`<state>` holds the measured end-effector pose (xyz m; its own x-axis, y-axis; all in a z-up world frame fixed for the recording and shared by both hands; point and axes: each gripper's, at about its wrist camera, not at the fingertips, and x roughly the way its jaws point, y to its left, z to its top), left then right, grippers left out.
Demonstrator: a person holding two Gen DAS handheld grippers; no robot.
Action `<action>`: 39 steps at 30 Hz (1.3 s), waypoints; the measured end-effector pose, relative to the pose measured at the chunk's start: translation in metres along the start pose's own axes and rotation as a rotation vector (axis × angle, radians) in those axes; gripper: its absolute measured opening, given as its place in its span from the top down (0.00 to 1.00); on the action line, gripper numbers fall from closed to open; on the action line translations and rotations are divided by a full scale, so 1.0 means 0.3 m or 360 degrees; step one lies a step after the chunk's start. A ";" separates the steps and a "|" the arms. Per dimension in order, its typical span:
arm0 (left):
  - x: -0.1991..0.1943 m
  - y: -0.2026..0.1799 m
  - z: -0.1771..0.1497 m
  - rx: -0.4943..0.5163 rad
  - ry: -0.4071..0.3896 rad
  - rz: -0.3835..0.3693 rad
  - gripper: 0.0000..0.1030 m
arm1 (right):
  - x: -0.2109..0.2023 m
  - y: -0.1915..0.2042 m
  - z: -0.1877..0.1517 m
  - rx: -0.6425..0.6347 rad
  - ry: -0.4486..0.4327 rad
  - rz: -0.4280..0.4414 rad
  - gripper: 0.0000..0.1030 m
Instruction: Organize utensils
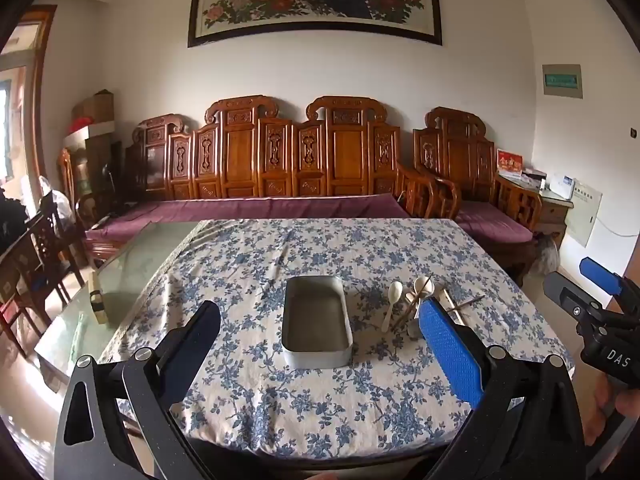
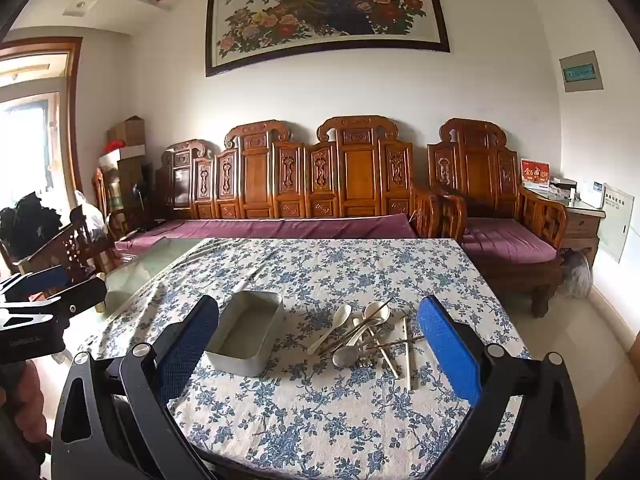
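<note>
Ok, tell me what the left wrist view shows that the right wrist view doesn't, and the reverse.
Only the left wrist view: the right gripper at its right edge, and the inside of the tin, seen end-on and empty.

Only the right wrist view: the whole utensil pile, with metal spoon and fork unobstructed, plus the left gripper at its left edge.

Both: the floral tablecloth, tin, white spoons, chopsticks and wooden bench.

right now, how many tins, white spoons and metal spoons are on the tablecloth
metal tin: 1
white spoons: 2
metal spoon: 1
total: 4
the chopsticks overlap too much to count
</note>
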<state>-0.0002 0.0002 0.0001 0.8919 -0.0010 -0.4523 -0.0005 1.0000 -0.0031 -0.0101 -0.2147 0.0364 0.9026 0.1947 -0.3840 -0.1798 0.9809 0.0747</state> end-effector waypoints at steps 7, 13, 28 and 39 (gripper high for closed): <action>0.000 -0.001 -0.001 0.0011 0.0000 0.0005 0.06 | 0.003 0.001 -0.003 0.0011 0.0015 0.0000 0.02; 0.000 0.005 -0.012 0.0010 -0.0005 0.0007 0.06 | 0.002 0.002 -0.004 0.0011 0.0013 -0.0001 0.02; -0.018 -0.002 0.017 0.0017 -0.0015 0.0006 0.06 | 0.001 0.003 -0.007 0.0010 0.0009 -0.0001 0.02; -0.027 -0.009 0.024 0.0019 -0.0022 0.0004 0.06 | -0.001 0.005 -0.001 0.0011 0.0004 0.0002 0.02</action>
<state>-0.0041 -0.0025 0.0102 0.8982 0.0017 -0.4396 0.0025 1.0000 0.0090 -0.0108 -0.2133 0.0363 0.9014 0.1960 -0.3862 -0.1782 0.9806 0.0817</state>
